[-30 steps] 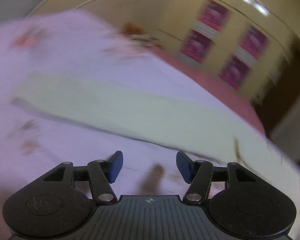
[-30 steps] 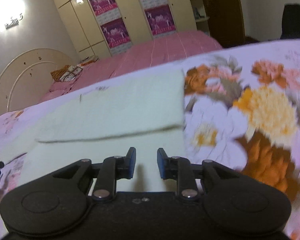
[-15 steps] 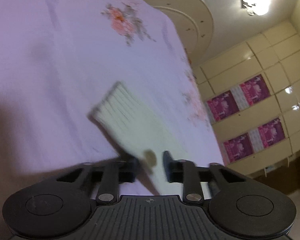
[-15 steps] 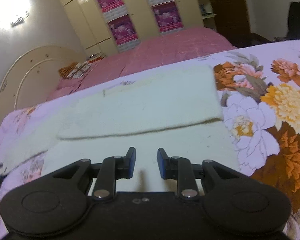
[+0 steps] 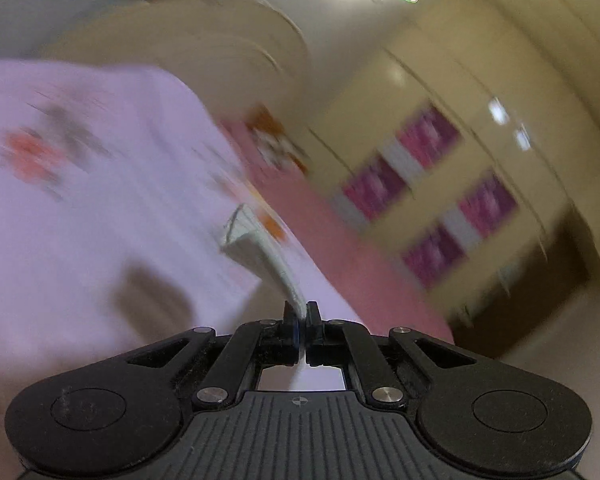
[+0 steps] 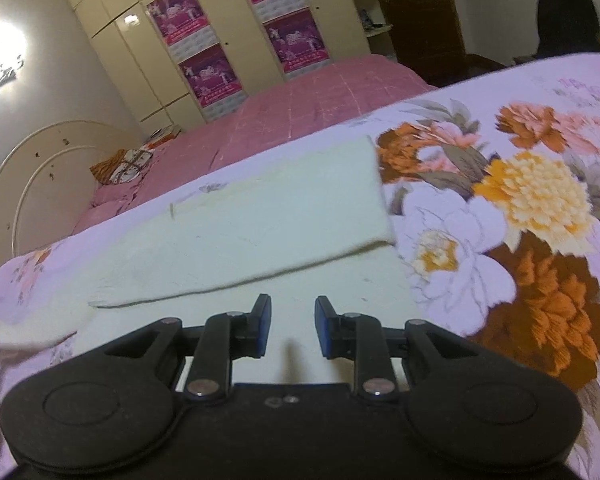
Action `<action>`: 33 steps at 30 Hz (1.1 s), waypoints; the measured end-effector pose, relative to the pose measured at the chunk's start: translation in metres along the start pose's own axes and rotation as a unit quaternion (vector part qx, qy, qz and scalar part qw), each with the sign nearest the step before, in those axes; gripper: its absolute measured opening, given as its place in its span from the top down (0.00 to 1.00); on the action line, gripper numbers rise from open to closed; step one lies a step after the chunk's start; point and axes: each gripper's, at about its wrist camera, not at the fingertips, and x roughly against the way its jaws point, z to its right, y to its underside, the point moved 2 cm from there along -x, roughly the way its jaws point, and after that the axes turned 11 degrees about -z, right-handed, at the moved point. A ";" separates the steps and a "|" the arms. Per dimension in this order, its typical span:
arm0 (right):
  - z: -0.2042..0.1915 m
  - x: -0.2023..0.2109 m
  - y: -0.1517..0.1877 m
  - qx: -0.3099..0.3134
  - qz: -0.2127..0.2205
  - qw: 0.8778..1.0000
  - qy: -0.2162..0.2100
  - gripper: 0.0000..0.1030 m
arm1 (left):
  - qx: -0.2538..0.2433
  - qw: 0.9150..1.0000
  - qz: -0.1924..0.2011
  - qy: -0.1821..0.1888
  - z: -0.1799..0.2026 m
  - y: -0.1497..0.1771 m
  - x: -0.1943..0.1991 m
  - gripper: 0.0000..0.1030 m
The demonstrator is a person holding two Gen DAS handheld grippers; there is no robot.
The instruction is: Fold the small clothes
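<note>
Through the left wrist camera, blurred as it is, I see my left hand-held gripper (image 5: 301, 316) clamped tight on an edge of the cream cloth (image 5: 260, 248), which rises from between its pads and stretches away above the floral bedspread (image 5: 80, 200). From the right wrist camera, my right hand-held gripper (image 6: 290, 326) sits with its pads a little apart and nothing pinched between them, poised just over the near layer of the cream cloth (image 6: 260, 232). That cloth lies folded over itself on the floral bedspread (image 6: 520, 200), with a pink bed (image 6: 320, 100) and wardrobe (image 6: 220, 40) beyond.
</note>
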 end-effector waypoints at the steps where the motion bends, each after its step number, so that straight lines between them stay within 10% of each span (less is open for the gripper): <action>1: 0.003 0.001 0.002 -0.004 0.000 1.000 -0.001 0.76 | -0.026 0.999 -0.020 0.002 0.020 0.012 -0.012 0.97; 5: 0.018 0.006 0.006 -0.017 0.002 1.000 0.001 0.76 | -0.136 0.987 -0.074 0.032 0.112 0.074 -0.045 0.97; 13: 0.055 0.024 0.004 -0.048 0.022 0.999 -0.005 0.76 | -0.331 0.933 -0.133 0.057 0.275 0.194 -0.096 0.97; 19: 0.078 0.031 -0.006 -0.087 0.032 0.995 -0.039 0.75 | -0.401 0.898 -0.177 0.043 0.339 0.260 -0.115 0.97; 25: 0.087 0.034 -0.017 -0.085 0.036 0.994 -0.052 0.72 | -0.420 0.888 -0.186 0.039 0.359 0.294 -0.120 0.97; 26: 0.088 0.034 -0.018 -0.085 0.035 0.994 -0.053 0.71 | -0.429 0.883 -0.186 0.037 0.359 0.299 -0.118 0.93; 29: 0.090 0.028 -0.019 -0.088 0.028 0.994 -0.061 0.67 | -0.451 0.873 -0.175 0.061 0.357 0.303 -0.108 0.24; 33: 0.083 0.012 -0.028 -0.082 0.016 0.993 -0.084 0.67 | -0.457 0.879 -0.120 0.059 0.333 0.273 -0.066 0.24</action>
